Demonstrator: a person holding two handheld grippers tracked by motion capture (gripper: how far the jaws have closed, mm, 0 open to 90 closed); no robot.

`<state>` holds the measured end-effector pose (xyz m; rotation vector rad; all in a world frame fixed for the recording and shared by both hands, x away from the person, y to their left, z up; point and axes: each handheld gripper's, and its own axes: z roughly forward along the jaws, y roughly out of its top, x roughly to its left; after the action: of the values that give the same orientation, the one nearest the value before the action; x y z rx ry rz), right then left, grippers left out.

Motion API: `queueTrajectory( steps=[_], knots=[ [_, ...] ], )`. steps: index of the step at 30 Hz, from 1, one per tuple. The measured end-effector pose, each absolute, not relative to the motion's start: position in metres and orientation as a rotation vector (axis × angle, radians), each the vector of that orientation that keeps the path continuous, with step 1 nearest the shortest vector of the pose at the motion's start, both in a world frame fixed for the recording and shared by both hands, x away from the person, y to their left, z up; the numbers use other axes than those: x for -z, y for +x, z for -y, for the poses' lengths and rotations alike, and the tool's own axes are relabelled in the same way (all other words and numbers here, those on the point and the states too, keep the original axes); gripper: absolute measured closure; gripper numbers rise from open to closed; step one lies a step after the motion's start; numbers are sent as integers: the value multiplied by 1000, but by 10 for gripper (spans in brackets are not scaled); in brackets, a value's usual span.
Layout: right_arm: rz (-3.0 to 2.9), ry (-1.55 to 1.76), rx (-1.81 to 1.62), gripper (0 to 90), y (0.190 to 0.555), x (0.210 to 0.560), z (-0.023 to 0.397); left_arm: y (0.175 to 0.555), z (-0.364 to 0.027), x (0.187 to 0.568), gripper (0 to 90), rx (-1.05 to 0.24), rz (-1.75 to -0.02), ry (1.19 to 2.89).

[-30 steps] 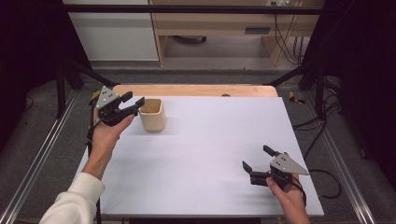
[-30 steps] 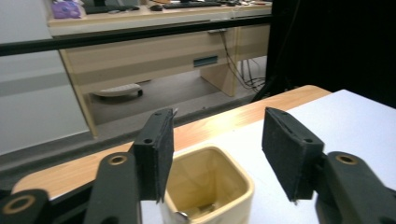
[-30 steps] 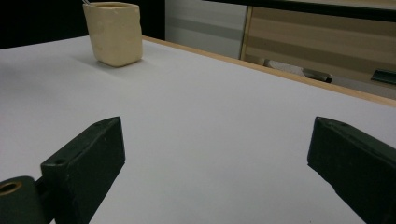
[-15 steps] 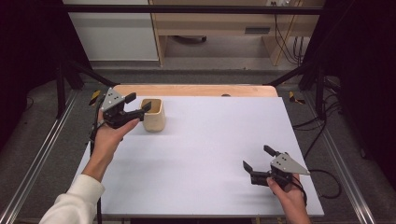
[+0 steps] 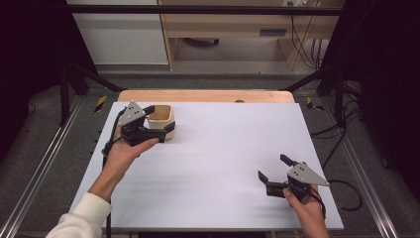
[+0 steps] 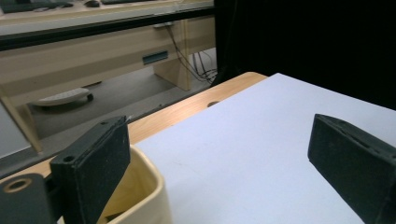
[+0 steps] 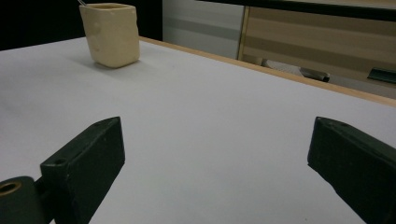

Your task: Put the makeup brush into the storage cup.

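A cream cup [image 5: 163,123] stands near the far left corner of the white table top [image 5: 223,163], close to the wooden strip [image 5: 205,95] along the far edge. The left gripper [image 5: 156,126] is right at the cup, and its 2 jaws have just been opening wide. One jaw is over the inside of the cup and the other is out past the cup's wall, so the wall sits between them, not squeezed. The right gripper [image 5: 272,171] rests near the front right corner with its jaws open and nothing in them. The big middle of the table is bare. No words or labels can be read.
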<state>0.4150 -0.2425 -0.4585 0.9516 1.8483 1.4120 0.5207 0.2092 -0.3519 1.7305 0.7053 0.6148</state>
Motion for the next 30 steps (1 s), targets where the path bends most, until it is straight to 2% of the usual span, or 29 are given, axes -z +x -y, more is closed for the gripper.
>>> queueTrajectory(
  steps=[18,30],
  knots=[
    [-1844,957,-1418,41,415,458,243,495,-200,375,20,-492,-628,1728],
    [-1844,957,-1413,41,415,458,243,476,-199,388,19,-458,-600,1720]
  ],
)
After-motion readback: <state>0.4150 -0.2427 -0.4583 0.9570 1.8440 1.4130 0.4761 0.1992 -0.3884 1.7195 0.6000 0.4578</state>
